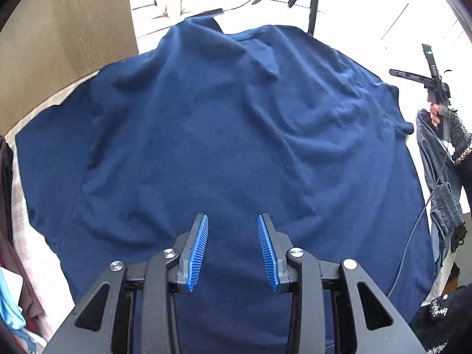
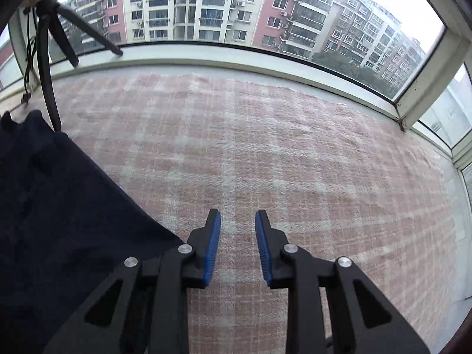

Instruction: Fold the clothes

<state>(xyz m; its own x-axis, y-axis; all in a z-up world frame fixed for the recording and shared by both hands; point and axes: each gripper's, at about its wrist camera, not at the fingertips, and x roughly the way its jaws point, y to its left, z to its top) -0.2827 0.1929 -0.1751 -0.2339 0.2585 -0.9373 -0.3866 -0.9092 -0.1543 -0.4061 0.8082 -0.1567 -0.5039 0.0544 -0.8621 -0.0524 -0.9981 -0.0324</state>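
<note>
A navy blue T-shirt [image 1: 224, 135] lies spread flat and a little wrinkled, filling most of the left wrist view, collar at the far end. My left gripper [image 1: 233, 221] is open and empty, hovering over the shirt's near hem. My right gripper [image 2: 237, 216] is open and empty over the pink checked blanket [image 2: 280, 153], just right of the shirt's edge [image 2: 59, 194]. The right gripper also shows in the left wrist view [image 1: 433, 88], held in a hand beyond the shirt's right sleeve.
A tripod [image 2: 50, 59] stands at the shirt's far end by the window sill [image 2: 236, 59]. A grey garment [image 1: 439, 177] hangs at the right. Other clothes [image 1: 11, 265] lie at the left edge. A wooden panel [image 1: 67, 44] stands at back left.
</note>
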